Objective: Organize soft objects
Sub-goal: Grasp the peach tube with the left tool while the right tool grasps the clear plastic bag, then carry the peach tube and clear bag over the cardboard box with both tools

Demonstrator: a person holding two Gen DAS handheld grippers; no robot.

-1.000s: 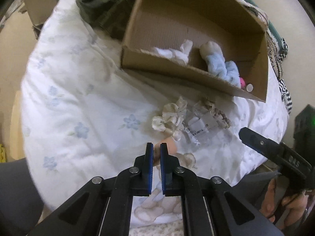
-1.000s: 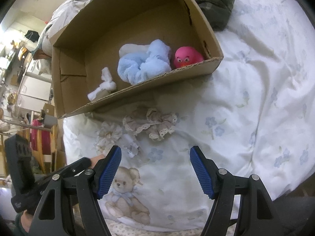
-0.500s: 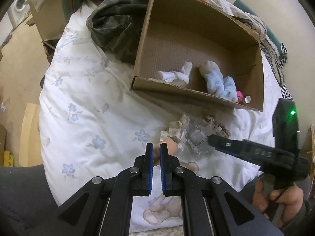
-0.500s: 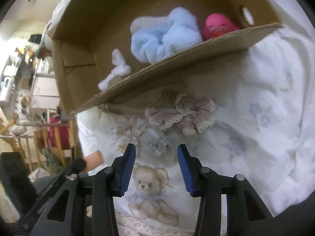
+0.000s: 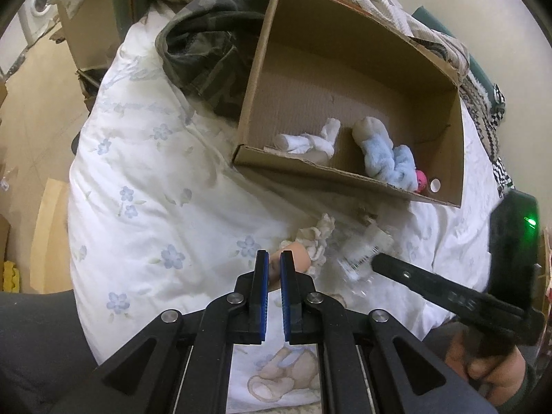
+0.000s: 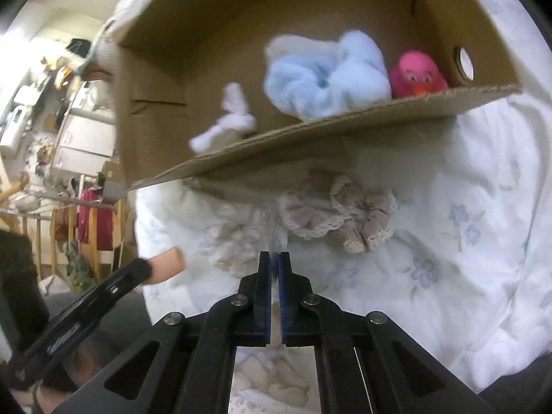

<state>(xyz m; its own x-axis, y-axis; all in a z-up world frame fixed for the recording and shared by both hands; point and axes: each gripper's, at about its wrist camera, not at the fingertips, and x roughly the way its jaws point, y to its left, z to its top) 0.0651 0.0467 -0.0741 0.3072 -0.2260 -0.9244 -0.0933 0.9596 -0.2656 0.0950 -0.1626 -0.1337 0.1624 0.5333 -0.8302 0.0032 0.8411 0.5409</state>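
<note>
A cardboard box (image 5: 348,172) lies on a white floral duvet (image 5: 145,207); it shows in the right wrist view too (image 6: 310,127). Inside are a white sock bundle (image 5: 307,141), a light blue fluffy cloth (image 5: 386,158) and a pink duck toy (image 6: 417,76). In front of the box lie lace scrunchies (image 6: 331,214) in clear packaging (image 5: 362,252). My left gripper (image 5: 274,265) is shut on a peach-coloured soft piece (image 5: 293,255). My right gripper (image 6: 274,262) is shut on the clear packaging; its finger shows in the left wrist view (image 5: 407,272).
A dark camouflage garment (image 5: 210,55) lies left of the box. Patterned blankets (image 5: 483,96) lie behind it. The bed edge drops to the floor (image 5: 31,120) on the left. Cluttered shelves and a drying rack (image 6: 69,179) stand beyond the bed.
My right gripper has moved forward to the packaged scrunchies and closed from wide open to shut on the packaging. My left gripper has pulled back slightly, still shut on the peach piece.
</note>
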